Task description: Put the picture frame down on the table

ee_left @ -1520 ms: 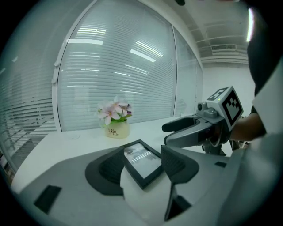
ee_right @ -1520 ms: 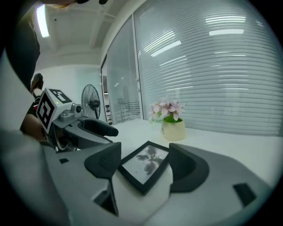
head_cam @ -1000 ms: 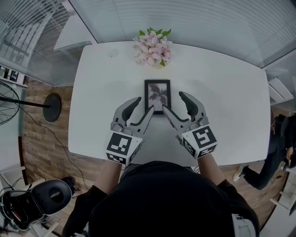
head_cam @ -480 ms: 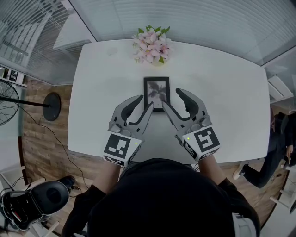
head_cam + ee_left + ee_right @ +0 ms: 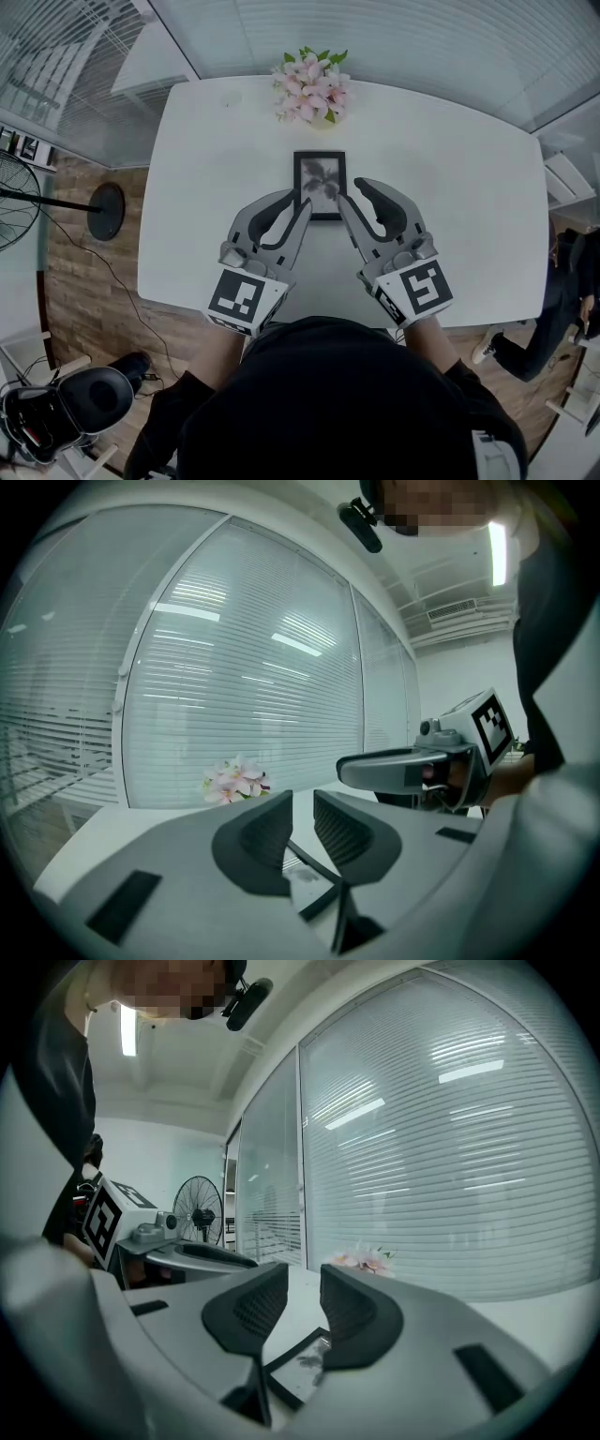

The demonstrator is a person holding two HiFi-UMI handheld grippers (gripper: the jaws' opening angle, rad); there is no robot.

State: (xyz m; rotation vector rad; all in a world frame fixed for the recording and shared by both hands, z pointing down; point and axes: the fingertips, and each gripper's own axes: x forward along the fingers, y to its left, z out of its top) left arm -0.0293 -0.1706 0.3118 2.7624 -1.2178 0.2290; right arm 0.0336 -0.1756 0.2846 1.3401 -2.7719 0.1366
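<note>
Left hand pose: I hold the left gripper (image 5: 295, 200) low and nearly level, pointing away from me, its tips just beside the left edge of the picture frame (image 5: 320, 185).
Right hand pose: the right gripper (image 5: 352, 190) mirrors it, with its tips just beside the picture frame's right edge. The two grippers angle inward toward each other.
Left gripper state: its jaws have just been closing and now stand a narrow gap apart, with nothing pressed between the pads. Through that gap in the left gripper view I see the picture frame's corner lying below.
Right gripper state: the same; the jaws have just been closing, a slim gap remains, and they are empty. The picture frame lies below and beyond them.
Picture frame: it lies flat on the tabletop (image 5: 450, 169), face up, between the two grippers and free of both.
Markings: each gripper carries a cube with black-and-white square markers, on the side of the picture frame nearest me.
Materials and shapes: the picture frame is a slim black rectangle around a grey print with a dark, plant-like shape. The tabletop is smooth, white and round-cornered. The gripper shells are matte grey with ribbed black pads.
Flowers (image 5: 310, 91): a pink and white bunch sits beyond the picture frame's far end.
</note>
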